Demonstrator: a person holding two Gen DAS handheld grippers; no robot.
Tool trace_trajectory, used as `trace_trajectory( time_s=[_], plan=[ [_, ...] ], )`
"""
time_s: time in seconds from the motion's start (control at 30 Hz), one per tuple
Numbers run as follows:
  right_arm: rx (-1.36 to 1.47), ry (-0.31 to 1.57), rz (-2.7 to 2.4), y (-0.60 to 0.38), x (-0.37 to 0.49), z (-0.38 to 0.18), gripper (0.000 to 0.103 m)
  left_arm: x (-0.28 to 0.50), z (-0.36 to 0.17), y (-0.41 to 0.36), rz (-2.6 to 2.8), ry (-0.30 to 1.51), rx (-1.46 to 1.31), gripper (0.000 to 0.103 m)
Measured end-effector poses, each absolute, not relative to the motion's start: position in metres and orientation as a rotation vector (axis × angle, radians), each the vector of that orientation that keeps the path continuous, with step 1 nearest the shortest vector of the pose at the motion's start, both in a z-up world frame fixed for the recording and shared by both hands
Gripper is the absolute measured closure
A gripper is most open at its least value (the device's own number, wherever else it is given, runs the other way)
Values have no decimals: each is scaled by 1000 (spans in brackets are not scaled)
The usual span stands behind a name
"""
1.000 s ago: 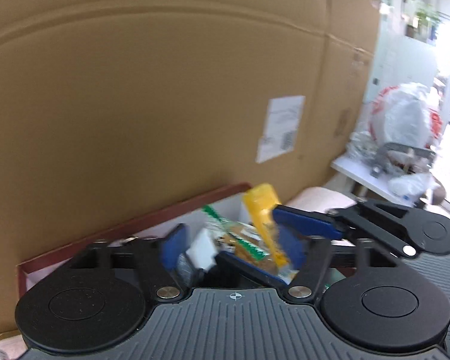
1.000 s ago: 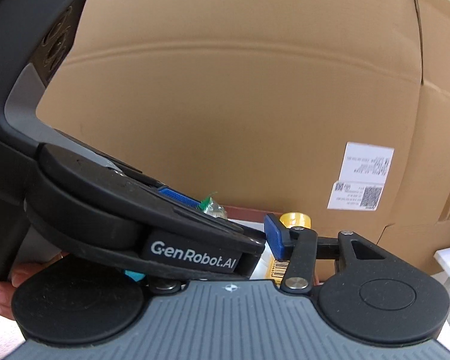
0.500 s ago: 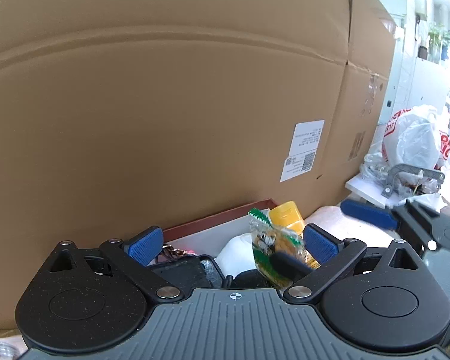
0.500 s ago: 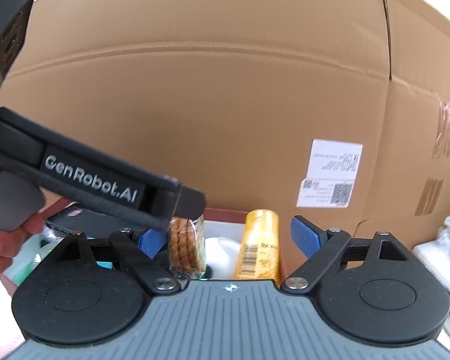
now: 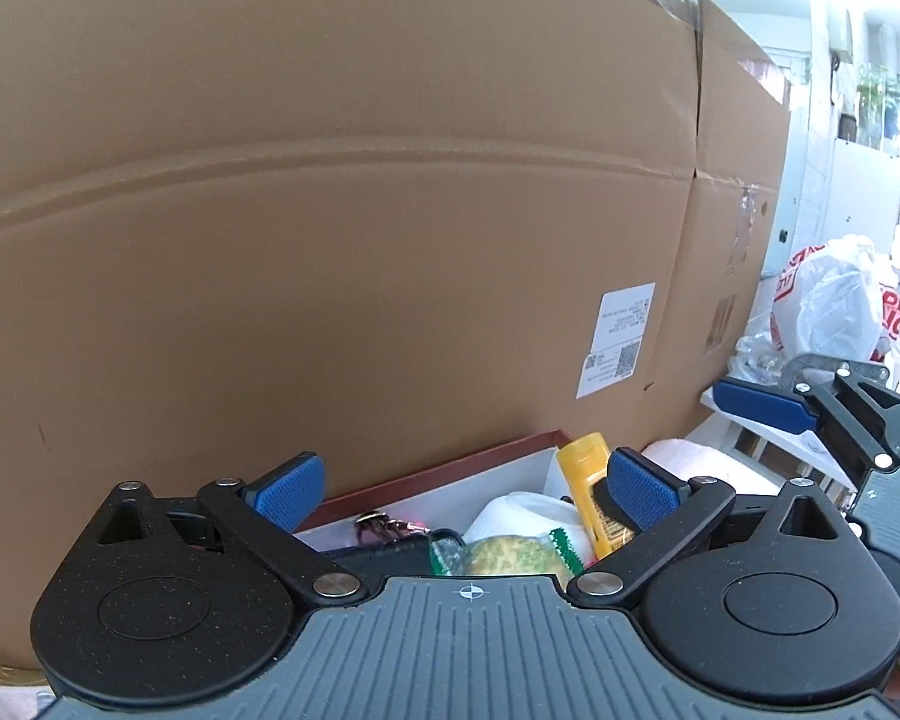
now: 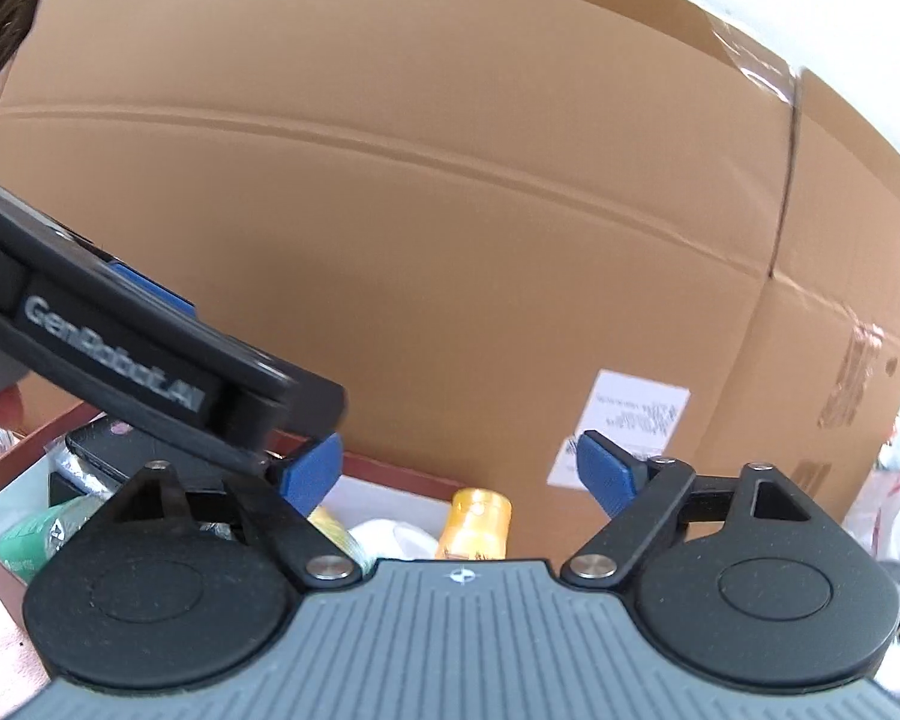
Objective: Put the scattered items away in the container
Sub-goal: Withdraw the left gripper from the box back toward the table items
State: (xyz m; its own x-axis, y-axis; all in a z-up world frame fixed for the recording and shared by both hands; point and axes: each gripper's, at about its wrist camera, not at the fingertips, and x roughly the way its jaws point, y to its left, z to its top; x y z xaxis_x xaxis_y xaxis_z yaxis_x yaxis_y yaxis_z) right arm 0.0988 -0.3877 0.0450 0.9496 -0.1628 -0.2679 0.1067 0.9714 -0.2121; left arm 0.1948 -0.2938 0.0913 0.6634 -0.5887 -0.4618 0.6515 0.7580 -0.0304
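Observation:
My left gripper point(image 5: 465, 489) is wide open over a red-rimmed box point(image 5: 438, 471) with a white inside, gripping nothing. Under it in the box lie a snack packet with a green edge point(image 5: 510, 555), a white roll point(image 5: 525, 510), a yellow bottle point(image 5: 585, 489) and a black item point(image 5: 390, 549). My right gripper point(image 6: 459, 471) hovers at the same box point(image 6: 390, 474). Its jaws are closing a little, with nothing pressed between them. The yellow bottle point(image 6: 474, 519) stands below them. One right finger point(image 5: 762, 405) shows at the right edge of the left wrist view.
A tall cardboard wall point(image 5: 360, 210) with a white label point(image 5: 618, 342) rises right behind the box. A green packet point(image 6: 30, 534) and a dark flat device point(image 6: 102, 450) lie at the box's left end. A white plastic bag point(image 5: 840, 306) sits on a shelf to the right.
My left gripper opened and let go of the snack packet, which now lies in the box, then lifted back. My right jaws spread wide and the yellow bottle rests in the box.

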Motion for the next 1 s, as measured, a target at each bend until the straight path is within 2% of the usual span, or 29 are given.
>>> trace_trajectory(
  time_s=[0.3,0.47,1.0],
  plan=[
    [-181,297,-122,-383,82,53,18,178,92,-280,-701,495,151,0],
    [-179,275,-131,-365,64,56,4,149,86,-252,-658,490,133,0],
    [-170,320,32,-248,-11,-1,0,57,4,-98,-415,639,-72,0]
  ],
)
